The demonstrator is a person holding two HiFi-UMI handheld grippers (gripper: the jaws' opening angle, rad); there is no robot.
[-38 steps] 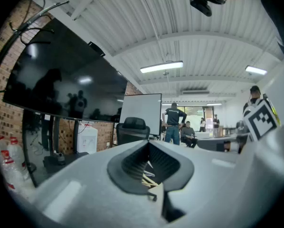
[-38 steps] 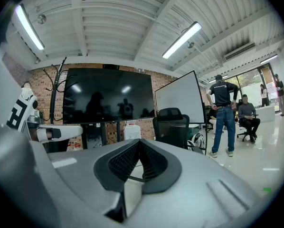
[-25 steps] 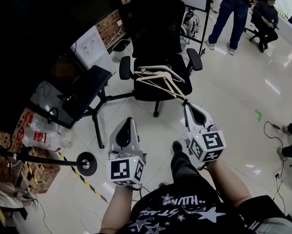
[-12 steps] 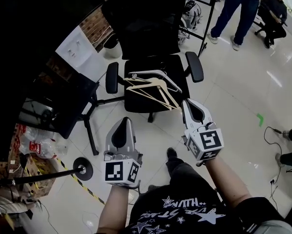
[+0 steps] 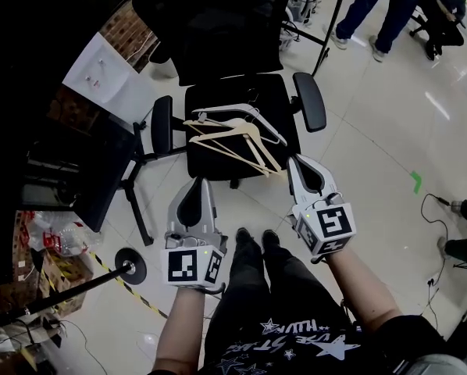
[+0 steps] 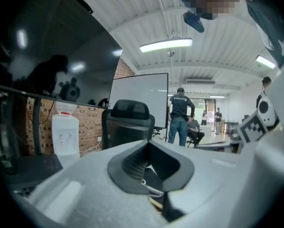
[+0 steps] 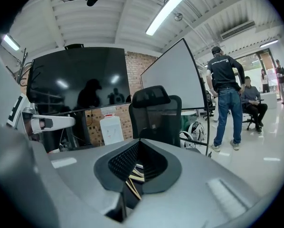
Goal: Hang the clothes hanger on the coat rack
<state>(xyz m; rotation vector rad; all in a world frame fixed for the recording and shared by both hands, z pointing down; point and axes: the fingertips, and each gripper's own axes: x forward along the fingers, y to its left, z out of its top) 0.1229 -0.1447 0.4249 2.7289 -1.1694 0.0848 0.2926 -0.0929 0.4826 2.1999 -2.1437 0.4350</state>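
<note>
Several clothes hangers [image 5: 233, 139], pale wood and white, lie in a loose pile on the seat of a black office chair [image 5: 310, 100]. My left gripper [image 5: 196, 184] is shut and empty, its tips just short of the seat's near edge, left of the pile. My right gripper [image 5: 294, 162] is also shut and empty, its tips close to the pile's near right corner. In the left gripper view the closed jaws [image 6: 149, 148] point at the chair back, and a bit of hanger [image 6: 154, 196] shows below them. Beneath the right gripper's [image 7: 138, 146] jaws, wooden hanger bars [image 7: 132, 177] show.
A black pole on a round base [image 5: 130, 266] stands at the lower left beside striped floor tape and boxes. A white water dispenser [image 5: 108, 80] and a dark desk sit left of the chair. People [image 5: 378, 6] stand near a whiteboard stand at the back right. A cable [image 5: 440, 203] lies right.
Both grippers have moved forward and a little down toward the chair. The chair and hangers now sit nearer, the right tips almost at the pile. Both jaws stayed shut.
</note>
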